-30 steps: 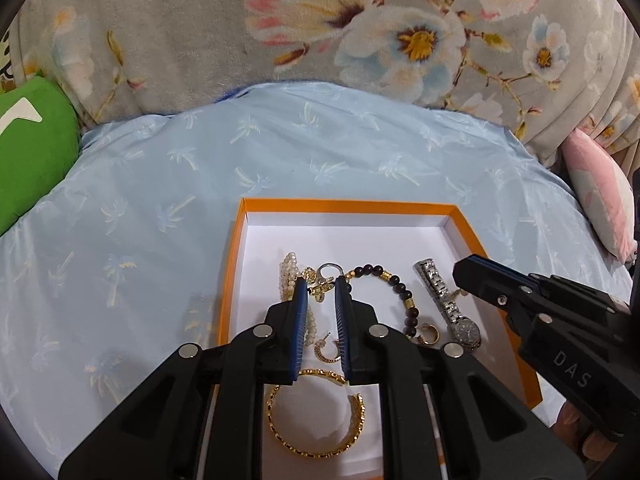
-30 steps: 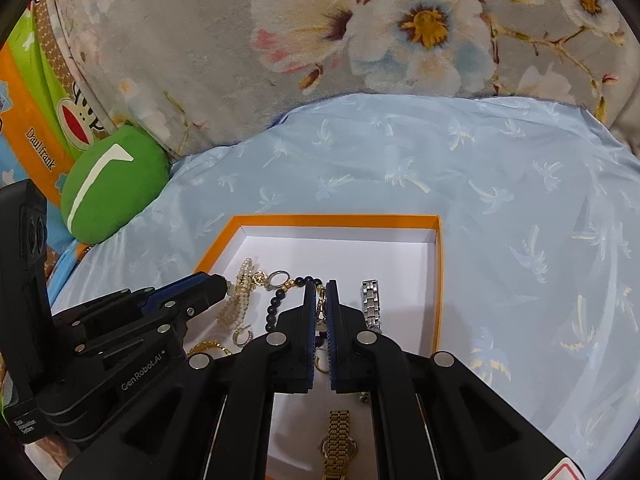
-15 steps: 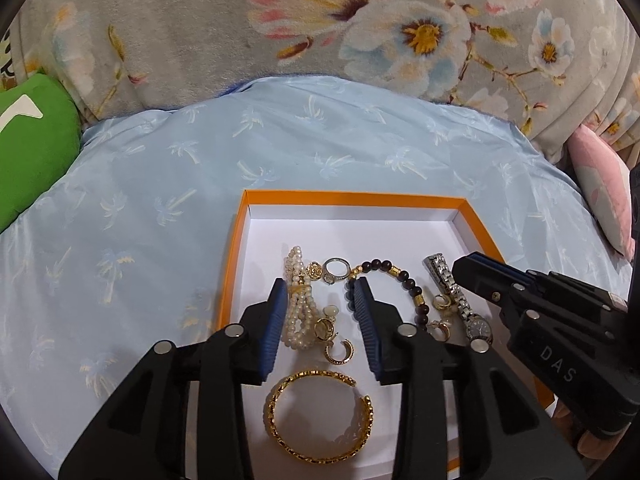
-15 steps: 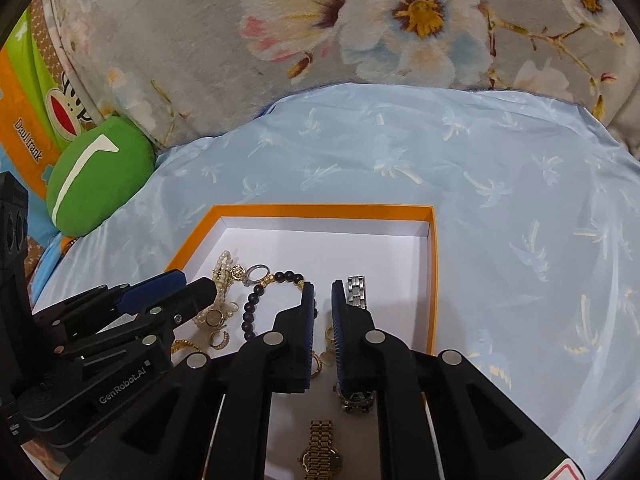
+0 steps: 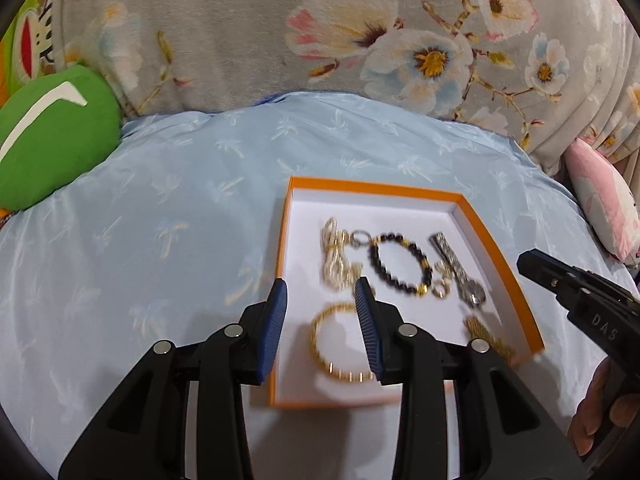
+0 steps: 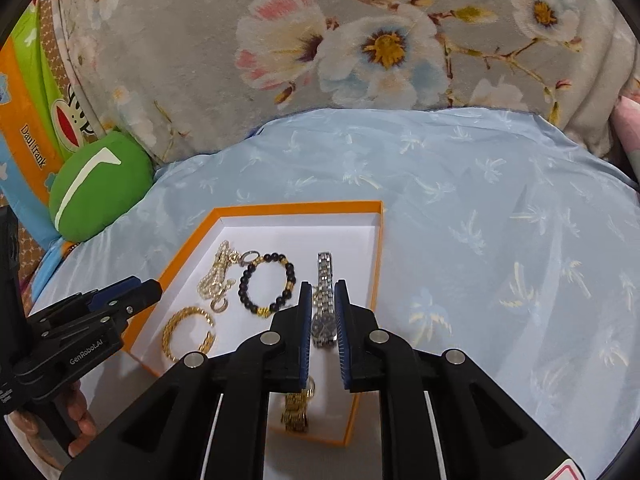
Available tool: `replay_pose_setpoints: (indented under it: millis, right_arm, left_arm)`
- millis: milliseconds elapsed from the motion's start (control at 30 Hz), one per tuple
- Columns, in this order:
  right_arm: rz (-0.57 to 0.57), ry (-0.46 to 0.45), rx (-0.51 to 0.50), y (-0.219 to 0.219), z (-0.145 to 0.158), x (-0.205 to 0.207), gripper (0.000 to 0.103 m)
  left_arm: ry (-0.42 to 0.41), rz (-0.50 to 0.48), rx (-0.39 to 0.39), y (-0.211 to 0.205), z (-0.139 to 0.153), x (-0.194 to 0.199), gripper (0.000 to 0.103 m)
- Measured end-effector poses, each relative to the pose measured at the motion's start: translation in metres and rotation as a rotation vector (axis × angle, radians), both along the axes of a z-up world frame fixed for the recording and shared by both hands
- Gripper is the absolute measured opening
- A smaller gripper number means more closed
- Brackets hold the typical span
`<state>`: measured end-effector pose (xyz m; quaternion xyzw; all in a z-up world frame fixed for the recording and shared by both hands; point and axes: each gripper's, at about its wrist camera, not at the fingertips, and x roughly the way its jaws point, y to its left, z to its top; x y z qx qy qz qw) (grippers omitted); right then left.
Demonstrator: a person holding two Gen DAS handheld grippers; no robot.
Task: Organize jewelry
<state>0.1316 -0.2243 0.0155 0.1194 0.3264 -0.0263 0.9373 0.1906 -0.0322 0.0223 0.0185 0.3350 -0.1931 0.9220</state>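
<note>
An orange-rimmed white box (image 5: 496, 236) (image 6: 376, 248) lies on a light blue cloth. It holds a pearl strand (image 5: 334, 256) (image 6: 216, 272), a black bead bracelet (image 5: 400, 264) (image 6: 266, 284), a gold bangle (image 5: 340, 340) (image 6: 188, 332), a silver watch (image 5: 456, 268) (image 6: 324, 292), a gold watch (image 6: 296, 412) and small earrings. My left gripper (image 5: 320, 292) is open and empty, raised over the box's left rim. My right gripper (image 6: 323, 292) is slightly open and empty above the silver watch.
A green cushion (image 5: 48, 140) (image 6: 96, 188) lies at the left. A grey floral blanket (image 5: 320, 32) rises behind the cloth. A pink pillow (image 5: 600, 196) sits at the right. Printed orange packaging (image 6: 24, 120) stands at far left.
My left gripper opened wide, letting go over the earrings, and pulled back to the left. My right gripper opened slightly and drew back from the box.
</note>
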Motion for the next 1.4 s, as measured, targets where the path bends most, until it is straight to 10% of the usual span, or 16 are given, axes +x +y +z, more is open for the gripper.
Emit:
replay_pose_setpoints:
  millis: [500,933,1400]
  right_arm:
    - [-0.002,0.073,0.011,0.046,-0.029,-0.097,0.039]
    - [-0.051,0.086,-0.07,0.065,-0.029,-0.104,0.067]
    - [-0.069,0.103,-0.129,0.079,-0.028,-0.106,0.073]
  left_arm:
    - [0.058,0.017,0.056,0.017,-0.025,-0.096,0.041]
    - [0.074,0.085,0.082,0.016,-0.029,-0.104,0.044]
    - [0.061,0.136,0.131,0.014,-0.028,-0.106,0.052]
